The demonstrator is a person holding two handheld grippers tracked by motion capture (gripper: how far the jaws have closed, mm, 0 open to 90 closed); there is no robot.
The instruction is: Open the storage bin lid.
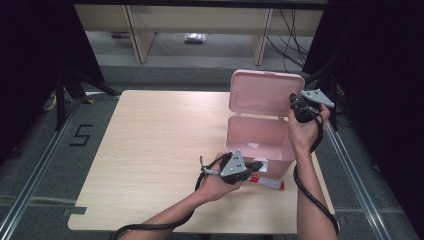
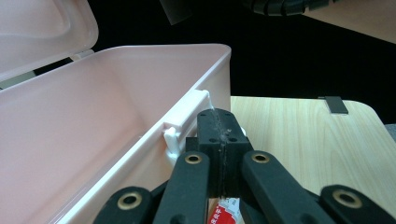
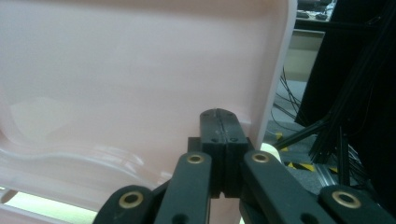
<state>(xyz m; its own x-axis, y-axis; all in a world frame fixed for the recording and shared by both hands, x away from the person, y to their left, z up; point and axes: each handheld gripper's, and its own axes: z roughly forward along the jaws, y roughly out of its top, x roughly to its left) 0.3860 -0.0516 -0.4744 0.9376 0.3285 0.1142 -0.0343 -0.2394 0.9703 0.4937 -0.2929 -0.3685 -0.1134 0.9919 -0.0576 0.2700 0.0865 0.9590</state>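
Observation:
A pink plastic box stands open on the right half of the table, its lid raised upright. My left gripper is at the box's front wall with its jaws shut and nothing visible between them. In the left gripper view its tips sit right beside the white latch on the box rim. A red and white tube lies on the table under that gripper, and part of the tube shows beneath the jaws. My right gripper is shut at the lid's right side, its tips against the lid.
The wooden table stretches bare to the left of the box. The table's right edge runs close beside the box. Beyond the far edge are desk legs, cables and a dark stand on the floor.

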